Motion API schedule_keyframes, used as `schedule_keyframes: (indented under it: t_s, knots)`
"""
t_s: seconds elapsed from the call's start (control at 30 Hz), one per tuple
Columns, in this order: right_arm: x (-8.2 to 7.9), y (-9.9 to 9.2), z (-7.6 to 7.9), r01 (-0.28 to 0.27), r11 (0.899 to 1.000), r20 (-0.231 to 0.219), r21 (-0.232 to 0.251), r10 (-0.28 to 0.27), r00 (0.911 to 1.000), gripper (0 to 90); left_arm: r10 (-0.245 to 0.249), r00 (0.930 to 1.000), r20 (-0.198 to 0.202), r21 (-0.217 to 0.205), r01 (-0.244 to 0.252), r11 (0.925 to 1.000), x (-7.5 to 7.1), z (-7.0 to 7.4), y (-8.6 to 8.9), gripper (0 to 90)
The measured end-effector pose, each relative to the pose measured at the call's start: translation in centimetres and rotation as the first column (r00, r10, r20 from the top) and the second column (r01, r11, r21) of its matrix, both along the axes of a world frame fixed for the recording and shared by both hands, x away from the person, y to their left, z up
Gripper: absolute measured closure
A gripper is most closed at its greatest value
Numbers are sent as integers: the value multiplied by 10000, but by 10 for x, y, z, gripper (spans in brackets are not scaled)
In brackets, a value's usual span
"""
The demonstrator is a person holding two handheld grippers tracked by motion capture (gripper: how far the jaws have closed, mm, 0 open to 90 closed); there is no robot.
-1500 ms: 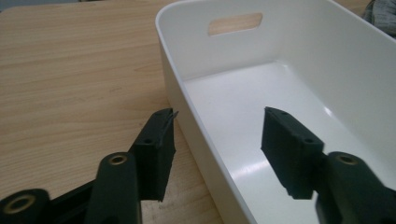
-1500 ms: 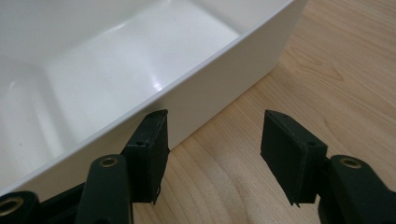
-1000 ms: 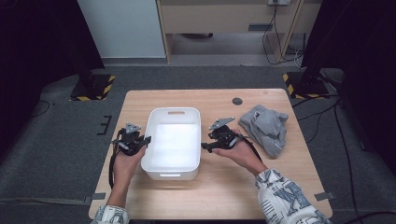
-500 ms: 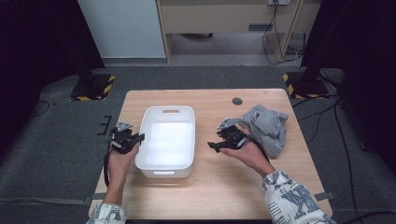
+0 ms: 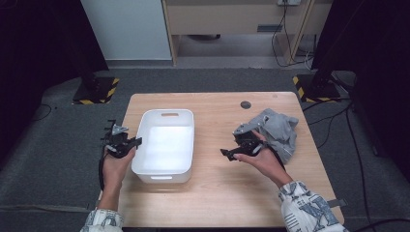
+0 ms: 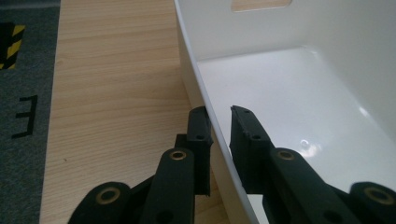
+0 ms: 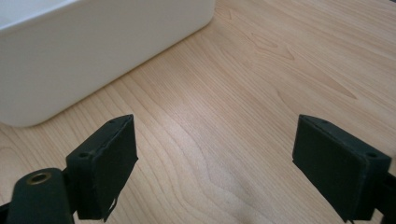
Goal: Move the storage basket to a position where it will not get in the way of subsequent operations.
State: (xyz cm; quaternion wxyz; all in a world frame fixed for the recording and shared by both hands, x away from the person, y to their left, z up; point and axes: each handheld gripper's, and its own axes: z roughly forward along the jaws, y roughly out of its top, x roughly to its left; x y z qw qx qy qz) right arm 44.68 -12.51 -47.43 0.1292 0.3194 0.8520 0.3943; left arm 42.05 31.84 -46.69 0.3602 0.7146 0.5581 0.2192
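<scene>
Nearest the person, the left gripper [image 5: 129, 143] is closed on the bin [image 5: 164, 177] at its left rim; in the left gripper view its jaws straddle the thin white wall [image 6: 280, 32], one outside and one inside, with hardly any gap. The right gripper [image 5: 227, 153] hangs over bare table [image 5: 217, 198] with its jaws wide apart and nothing between them, and the right gripper view shows only wood grain there, with the bin's side [image 7: 93, 42] off to one side. That is the change. A second ago both grippers flanked the bin, which sat nearer the middle of the table. Since then the bin has slid left with the left gripper, and the right gripper has let go and drawn back to the right, so it is now well apart from the bin and just beside the cloth [image 5: 280, 131]. The empty bin now stands on the left half of the table, its left wall near that edge. The grey cloth lies crumpled toward the right edge. It looks as if placing the bin is done or nearly so and the open right gripper is freed for the cloth, probably to put it in the bin. Farther back, a small dark disc [image 5: 245, 104] sits untouched near the far edge.
</scene>
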Motion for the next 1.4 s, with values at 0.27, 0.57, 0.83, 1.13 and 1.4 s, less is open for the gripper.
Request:
schedule_keyframes:
  t_s: [0.27,0.57,0.83,1.13,1.4]
  knots:
    - [-6,-9,-6,8,10000,-70,7,-8,10000,115,236,9997,-24,-31,-236,9997,0,0,19,775]
    - [-8,-15,-9,53,10000,-126,-57,-54,9999,107,446,9990,-38,49,-446,9990,3,1,35,776]
    - [-7,-13,-10,22,9999,-141,-123,-24,9999,108,523,9986,-113,134,-521,9986,6,1,49,777]
    - [-7,-13,-11,101,9999,-199,-122,-103,9997,108,398,9991,-163,172,-395,9991,13,2,66,778]
    - [-8,-14,-15,151,9995,-272,-261,-158,9995,109,90,9999,-148,322,-85,9994,21,2,76,778]
